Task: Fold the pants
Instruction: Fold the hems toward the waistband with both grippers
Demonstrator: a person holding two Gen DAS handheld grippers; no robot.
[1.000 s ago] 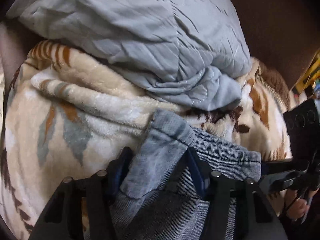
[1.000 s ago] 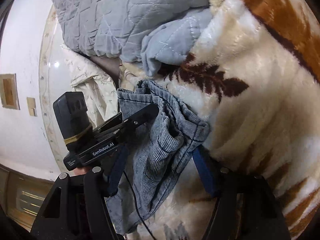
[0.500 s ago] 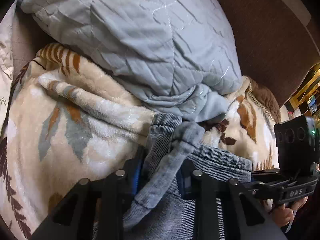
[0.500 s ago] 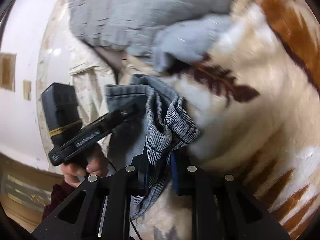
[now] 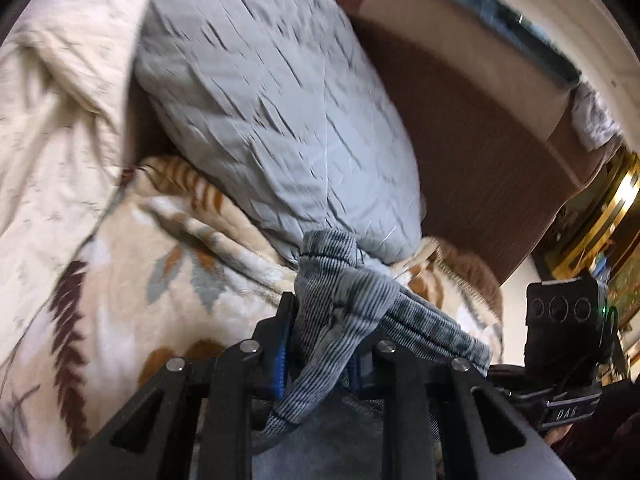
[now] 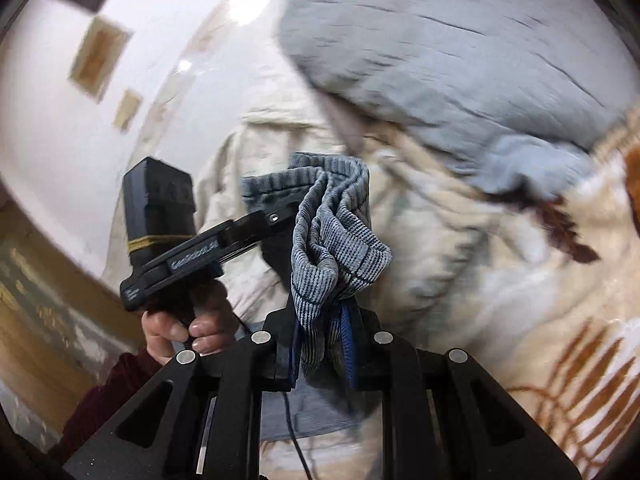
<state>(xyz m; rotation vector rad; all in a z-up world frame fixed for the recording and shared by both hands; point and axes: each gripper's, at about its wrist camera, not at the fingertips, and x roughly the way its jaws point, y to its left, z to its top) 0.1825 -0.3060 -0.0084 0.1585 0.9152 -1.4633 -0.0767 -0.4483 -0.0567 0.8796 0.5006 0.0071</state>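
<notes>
Above the bed, pants (image 5: pixel 340 300) bunched and clear of the blanket (image 5: pixel 132 280), waistband pinched at two spots. Left gripper (image 5: pixel 320 360) clamped on one bunch of ribbed denim. Right gripper (image 6: pixel 322 344) clamped on another bunch, seen again at the right edge of the left view. Rest of the pants hanging below both, out of sight. Gray quilt (image 5: pixel 272 100) piled just beyond the pants, cream sheet (image 5: pixel 52 100) off to the left, headboard (image 5: pixel 472 152) behind.

Likely step: lift and spread before laying flat. Advice, judged from the frames only:
- Pull both grippers apart sideways until the waistband goes taut; slack now, fabric wadded between the pinches.
- Hold both at matching height so the legs hang even.
- Shake lightly to drop twists.
- Stay clear of the quilt on the way down; snag risk there.
- Lower onto a bare patch of blanket, hems first, waistband last.
- Grip looks thick with several layers; slip possible under a hard tug.
</notes>
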